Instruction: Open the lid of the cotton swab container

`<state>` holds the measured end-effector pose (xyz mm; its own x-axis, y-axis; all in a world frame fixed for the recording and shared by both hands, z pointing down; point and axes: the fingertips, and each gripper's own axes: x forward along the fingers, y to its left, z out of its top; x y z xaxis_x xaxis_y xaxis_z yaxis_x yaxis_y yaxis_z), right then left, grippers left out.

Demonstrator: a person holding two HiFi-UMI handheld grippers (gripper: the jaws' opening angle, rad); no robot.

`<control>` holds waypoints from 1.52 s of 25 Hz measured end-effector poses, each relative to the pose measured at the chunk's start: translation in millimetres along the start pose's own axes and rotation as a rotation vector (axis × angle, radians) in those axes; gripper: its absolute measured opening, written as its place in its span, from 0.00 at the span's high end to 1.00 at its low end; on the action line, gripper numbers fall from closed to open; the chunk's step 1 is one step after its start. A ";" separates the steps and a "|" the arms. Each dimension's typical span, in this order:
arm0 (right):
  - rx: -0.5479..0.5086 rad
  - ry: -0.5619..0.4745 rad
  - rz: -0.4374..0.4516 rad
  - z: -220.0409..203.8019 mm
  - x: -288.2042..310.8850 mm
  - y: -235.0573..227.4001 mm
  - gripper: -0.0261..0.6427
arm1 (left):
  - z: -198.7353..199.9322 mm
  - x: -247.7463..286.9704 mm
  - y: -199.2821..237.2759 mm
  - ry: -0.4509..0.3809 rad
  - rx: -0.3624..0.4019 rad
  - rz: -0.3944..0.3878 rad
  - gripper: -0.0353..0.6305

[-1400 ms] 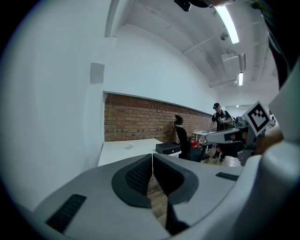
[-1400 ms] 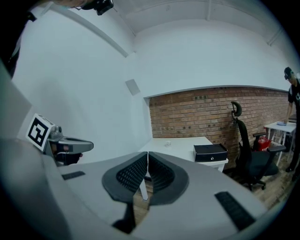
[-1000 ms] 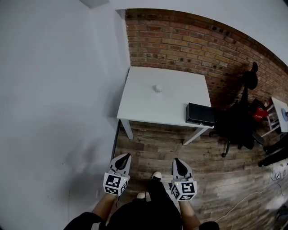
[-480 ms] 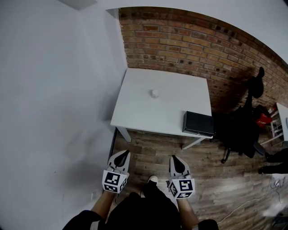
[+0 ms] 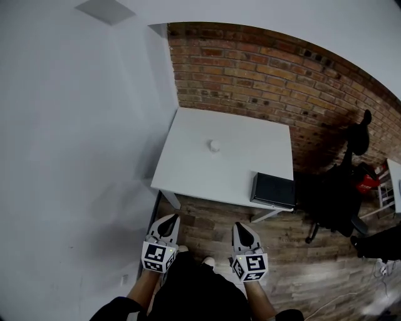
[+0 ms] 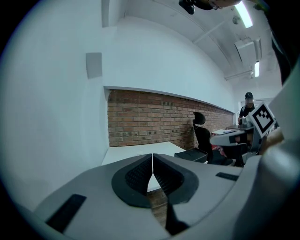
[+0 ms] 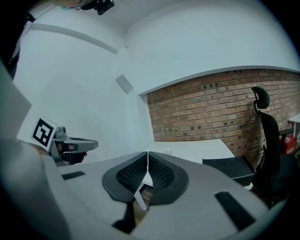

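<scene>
Cotton swab container sat on the tabletop, well apart from the left gripper and right gripper. Both had fingers pressed together. Only the left gripper view showed ceiling lamps.

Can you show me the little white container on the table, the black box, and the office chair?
white container (image 5: 214, 145), head view, on its top.
black box (image 5: 274, 188), head view, middle of its top face.
office chair (image 7: 269, 137), right gripper view, on its backrest.
</scene>
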<state>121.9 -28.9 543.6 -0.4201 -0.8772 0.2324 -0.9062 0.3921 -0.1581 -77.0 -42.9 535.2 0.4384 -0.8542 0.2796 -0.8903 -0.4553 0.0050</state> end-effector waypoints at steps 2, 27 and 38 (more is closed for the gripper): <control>-0.003 0.005 0.008 1.4 6.9 -2.6 0.93 | 1.7 7.1 1.0 0.000 -0.004 0.001 0.93; -0.027 0.054 -0.002 38.4 201.9 -51.9 0.93 | 27.3 198.0 67.7 0.026 -0.048 -0.152 0.92; -0.041 0.045 0.006 45.9 295.9 -74.5 0.93 | 33.9 235.8 105.5 0.038 -0.043 -0.156 0.92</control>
<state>67.3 -330.4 580.1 -0.4262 -0.8620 0.2744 -0.9046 0.4091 -0.1199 -63.4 -300.9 569.1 0.5673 -0.7636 0.3082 -0.8167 -0.5696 0.0921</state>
